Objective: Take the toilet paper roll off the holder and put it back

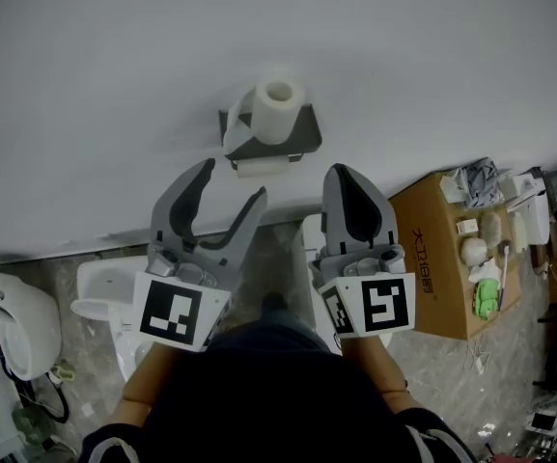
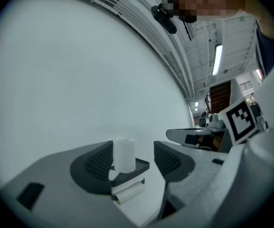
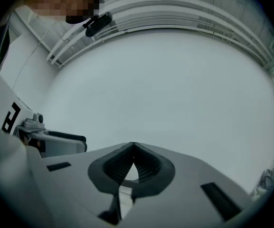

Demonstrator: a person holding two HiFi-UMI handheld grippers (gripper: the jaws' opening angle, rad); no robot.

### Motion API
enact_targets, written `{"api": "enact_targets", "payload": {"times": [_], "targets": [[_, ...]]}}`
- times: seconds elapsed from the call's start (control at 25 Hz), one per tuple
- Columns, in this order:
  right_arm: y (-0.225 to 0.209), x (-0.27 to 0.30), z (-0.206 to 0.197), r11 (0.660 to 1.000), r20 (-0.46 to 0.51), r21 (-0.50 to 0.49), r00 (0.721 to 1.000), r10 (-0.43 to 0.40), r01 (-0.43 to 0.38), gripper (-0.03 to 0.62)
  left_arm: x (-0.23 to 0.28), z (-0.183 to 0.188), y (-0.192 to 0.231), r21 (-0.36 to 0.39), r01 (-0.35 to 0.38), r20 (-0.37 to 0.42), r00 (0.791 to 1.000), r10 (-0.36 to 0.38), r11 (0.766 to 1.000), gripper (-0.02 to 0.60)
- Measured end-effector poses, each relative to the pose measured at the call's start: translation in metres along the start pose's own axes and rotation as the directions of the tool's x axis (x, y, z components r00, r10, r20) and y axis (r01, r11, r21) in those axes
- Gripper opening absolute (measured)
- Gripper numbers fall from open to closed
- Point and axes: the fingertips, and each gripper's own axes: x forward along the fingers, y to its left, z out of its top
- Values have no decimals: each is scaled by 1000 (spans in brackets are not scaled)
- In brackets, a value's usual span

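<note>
The toilet paper roll [image 1: 276, 110] stands upright on the holder [image 1: 302, 143], ahead of the left gripper [image 1: 232, 181], framed between its spread jaws; the right gripper [image 1: 344, 172], jaws together, points past it

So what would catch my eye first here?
A white toilet paper roll standing upright on a dark holder on the bare wall, centre of the head view. Just below it, two grey hand-held tools point toward it: the left gripper with fingers spread wide, the right gripper closed on nothing. A cardboard box of odds and ends sits at the right.
</note>
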Motion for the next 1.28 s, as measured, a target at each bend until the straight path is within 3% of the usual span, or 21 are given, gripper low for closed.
{"api": "enact_targets", "payload": {"times": [0.28,0.68,0.88,1.28], "targets": [[-22,30,-7,998,8,12,998,55,-56,15,34,-4,6,20,-55,-15,998,55,998,252],[-42,64,-12,988,32,34,988,152,-153,15,68,-11,12,-9,-122,-25,992,122,992,252],[-47,75,-14,977,47,57,978,203,-205,15,75,-12,14,17,-168,-32,985,168,986,252],[-56,85,-21,943,63,80,946,317,-322,15,85,-14,5,-5,-271,-48,962,271,963,284]]}}
